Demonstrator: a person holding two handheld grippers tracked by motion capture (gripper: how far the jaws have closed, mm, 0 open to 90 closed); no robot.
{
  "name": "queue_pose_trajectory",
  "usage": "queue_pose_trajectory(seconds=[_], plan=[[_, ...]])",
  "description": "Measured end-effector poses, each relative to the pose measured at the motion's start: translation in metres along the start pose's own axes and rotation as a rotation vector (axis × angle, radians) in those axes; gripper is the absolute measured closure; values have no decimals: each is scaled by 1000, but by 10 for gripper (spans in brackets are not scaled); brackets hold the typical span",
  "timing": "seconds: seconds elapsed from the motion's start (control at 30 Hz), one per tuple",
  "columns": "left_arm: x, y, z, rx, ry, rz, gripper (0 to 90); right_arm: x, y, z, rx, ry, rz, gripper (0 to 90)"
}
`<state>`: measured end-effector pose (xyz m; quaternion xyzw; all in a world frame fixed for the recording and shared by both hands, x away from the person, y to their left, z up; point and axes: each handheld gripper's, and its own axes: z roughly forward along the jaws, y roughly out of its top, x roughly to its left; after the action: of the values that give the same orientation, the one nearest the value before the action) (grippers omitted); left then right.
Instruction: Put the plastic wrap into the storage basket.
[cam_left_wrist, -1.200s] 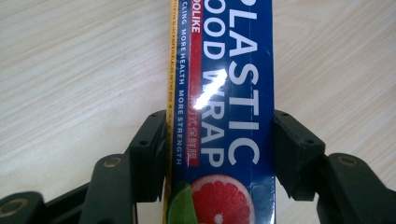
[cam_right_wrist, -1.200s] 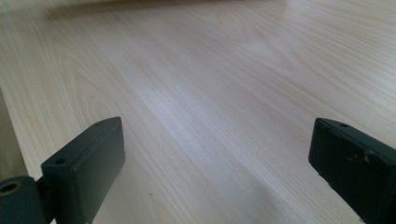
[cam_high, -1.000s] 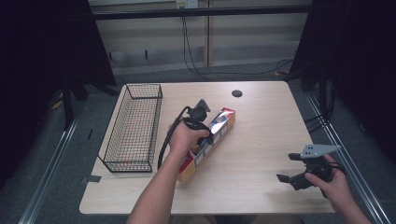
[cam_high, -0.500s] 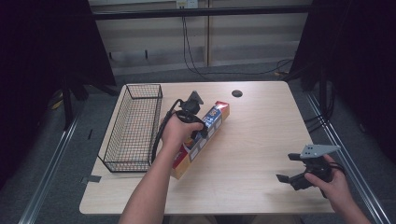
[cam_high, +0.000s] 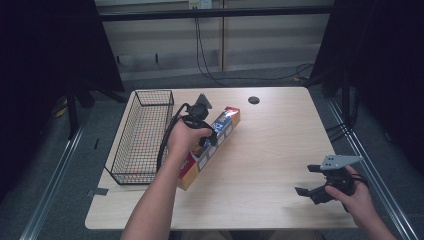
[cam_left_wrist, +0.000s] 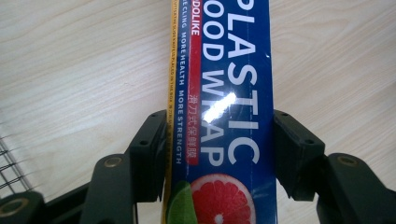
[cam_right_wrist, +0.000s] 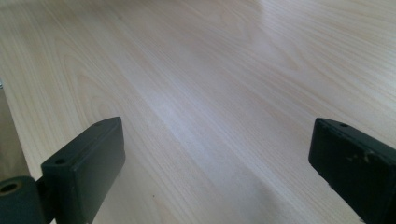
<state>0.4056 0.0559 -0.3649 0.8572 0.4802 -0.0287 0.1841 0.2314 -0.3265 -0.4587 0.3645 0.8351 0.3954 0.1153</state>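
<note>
A long blue plastic wrap box (cam_high: 212, 145) with a red end and a grapefruit picture lies slanted near the table's middle, raised a little. My left gripper (cam_high: 207, 137) is shut on it across its width; in the left gripper view the box (cam_left_wrist: 219, 107) is clamped between both jaws (cam_left_wrist: 219, 154). A black wire basket (cam_high: 142, 135) stands just left of the box. My right gripper (cam_high: 307, 181) hovers open over bare wood at the front right, and in the right gripper view its jaws (cam_right_wrist: 219, 163) stand wide apart with nothing between them.
The light wooden table (cam_high: 280, 150) has a small black round hole (cam_high: 253, 100) near its far edge. A black cable loops from the left gripper along the basket's right side. Dark curtains and metal rails surround the table.
My left gripper has carried the plastic wrap box to the left, toward the wire basket, and turned it a little. The right gripper has stayed in place.
</note>
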Motion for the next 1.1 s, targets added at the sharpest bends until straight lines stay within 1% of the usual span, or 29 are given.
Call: queue_pose_trajectory(seconds=[0.1,0.13,0.2,0.37,0.5,0.53,0.6,0.63,0.73,0.8,0.83,0.9,0.93,0.97,1.0,1.03,1.07,1.1], plan=[[0,0,-2,-4,-4,-9,434,1,0,0,3,-3,0,34],[1,0,-4,-5,2,-2,435,1,1,0,-2,-1,1,32],[1,0,-6,-8,8,-7,435,1,1,0,-4,0,1,32],[4,0,-11,-3,5,-25,435,2,0,0,-4,4,-3,28],[7,0,-14,4,10,-24,435,2,0,-1,-9,6,-4,26],[7,0,-15,0,15,-36,435,2,0,-1,-13,9,-4,26],[8,0,-17,5,16,-34,435,2,0,-1,-17,12,-3,26],[9,0,-19,-4,15,-41,435,3,1,-1,-14,5,-4,26],[11,0,-23,-7,16,-50,435,3,1,-1,-18,6,-5,26],[12,0,-26,-12,21,-64,435,2,1,0,-18,6,-8,26],[12,0,-27,-9,23,-59,435,3,1,0,-15,7,-7,26],[13,0,-29,-6,22,-62,435,3,1,0,-17,6,-8,26],[13,0,-31,-18,21,-81,435,3,1,0,-18,7,-6,26],[13,0,-31,-18,21,-81,435,3,1,0,-18,6,-5,26],[15,0,-35,-7,23,-78,435,3,1,0,-17,7,-7,26],[15,0,-35,-7,23,-78,435,3,1,0,-17,6,-7,26],[15,0,-35,-18,26,-83,435,3,1,0,-17,6,-7,26],[16,0,-38,-14,32,-80,435,3,1,0,-16,7,-9,26]])
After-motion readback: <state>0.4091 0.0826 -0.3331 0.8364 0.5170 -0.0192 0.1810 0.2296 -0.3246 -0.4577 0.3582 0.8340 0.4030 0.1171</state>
